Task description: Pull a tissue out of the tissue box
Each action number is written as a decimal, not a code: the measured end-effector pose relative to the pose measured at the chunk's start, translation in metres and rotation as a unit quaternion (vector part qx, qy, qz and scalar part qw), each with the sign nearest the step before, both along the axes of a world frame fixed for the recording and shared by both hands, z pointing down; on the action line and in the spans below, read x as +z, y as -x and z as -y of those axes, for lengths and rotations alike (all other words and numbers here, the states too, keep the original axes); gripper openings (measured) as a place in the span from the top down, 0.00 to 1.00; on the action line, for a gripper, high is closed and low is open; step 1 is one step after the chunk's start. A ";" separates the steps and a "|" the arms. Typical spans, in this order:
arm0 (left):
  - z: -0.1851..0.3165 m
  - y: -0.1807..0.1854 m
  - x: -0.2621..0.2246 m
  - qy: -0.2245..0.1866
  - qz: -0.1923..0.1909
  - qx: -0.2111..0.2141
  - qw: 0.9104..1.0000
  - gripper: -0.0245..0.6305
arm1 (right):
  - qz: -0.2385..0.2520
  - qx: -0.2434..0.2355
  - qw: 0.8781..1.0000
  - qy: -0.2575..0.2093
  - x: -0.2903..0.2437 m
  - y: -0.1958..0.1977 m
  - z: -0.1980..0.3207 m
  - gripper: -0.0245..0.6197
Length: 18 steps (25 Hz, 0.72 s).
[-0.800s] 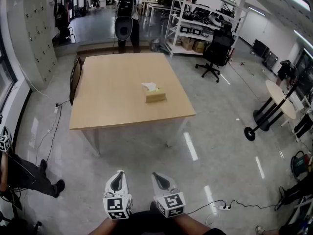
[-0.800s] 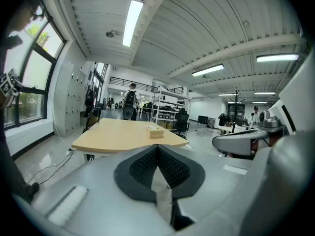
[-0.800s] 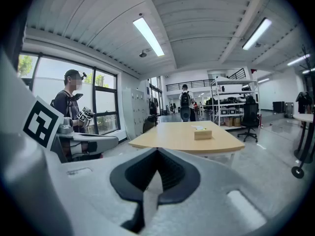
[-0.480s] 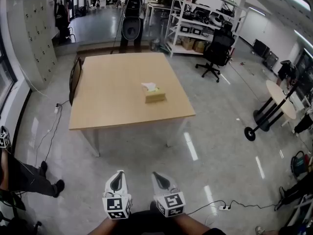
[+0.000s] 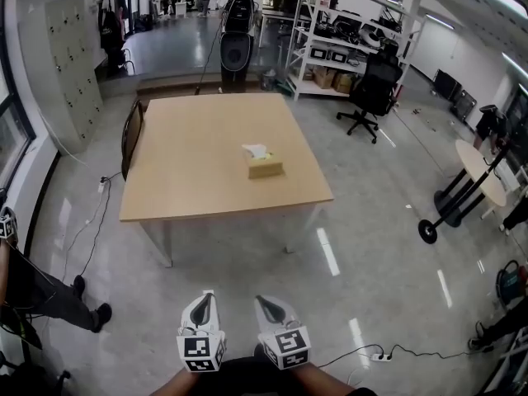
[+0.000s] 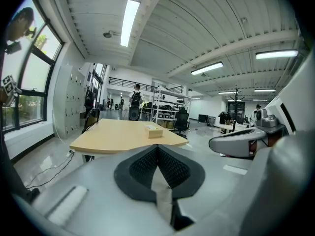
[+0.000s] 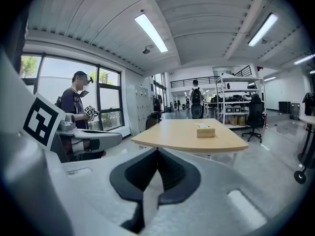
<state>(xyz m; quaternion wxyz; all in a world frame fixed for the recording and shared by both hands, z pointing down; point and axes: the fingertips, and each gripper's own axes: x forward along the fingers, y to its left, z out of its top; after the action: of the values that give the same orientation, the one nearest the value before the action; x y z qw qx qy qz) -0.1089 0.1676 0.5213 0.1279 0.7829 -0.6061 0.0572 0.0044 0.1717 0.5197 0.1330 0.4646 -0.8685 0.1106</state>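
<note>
Head cam: on my head, looks steeply down, counter [image 5: 198, 163] well ahead | left tool [image 6: 157, 147] cam: low, along its jaws, faces counter from afar | right tool [image 7: 157, 151] cam: likewise | all share counter and tissue box [image 5: 266, 169]

Tissue box [image 5: 265, 168], far on table [image 5: 190, 180]: markings too small to tell.
Bystander [image 5: 37, 291], near left: body cut off by picture edge.
Shelf rack [image 5: 342, 40], far right: contents too small to identify.

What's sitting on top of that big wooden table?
A tan tissue box sits on the table, a white tissue poking from its top. What is left inside the box is covered.
</note>
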 end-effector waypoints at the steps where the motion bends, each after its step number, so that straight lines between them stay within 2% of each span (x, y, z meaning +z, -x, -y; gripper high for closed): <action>1: 0.000 -0.003 -0.002 0.001 -0.002 0.001 1.000 0.93 | 0.000 -0.002 1.000 -0.001 0.000 -0.001 0.000 0.98; 10: 0.003 -0.026 -0.003 0.006 0.011 -0.010 1.000 0.93 | 0.011 -0.013 1.000 -0.001 0.008 -0.027 0.004 0.98; 18: 0.010 -0.071 -0.003 0.007 0.025 -0.002 1.000 0.93 | 0.017 -0.021 0.999 -0.016 0.004 -0.063 0.014 0.97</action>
<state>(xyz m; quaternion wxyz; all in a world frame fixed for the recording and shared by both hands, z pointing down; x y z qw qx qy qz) -0.0377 0.1572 0.5178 0.1181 0.7791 -0.6103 0.0806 0.0672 0.1575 0.5234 0.1125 0.4461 -0.8820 0.1015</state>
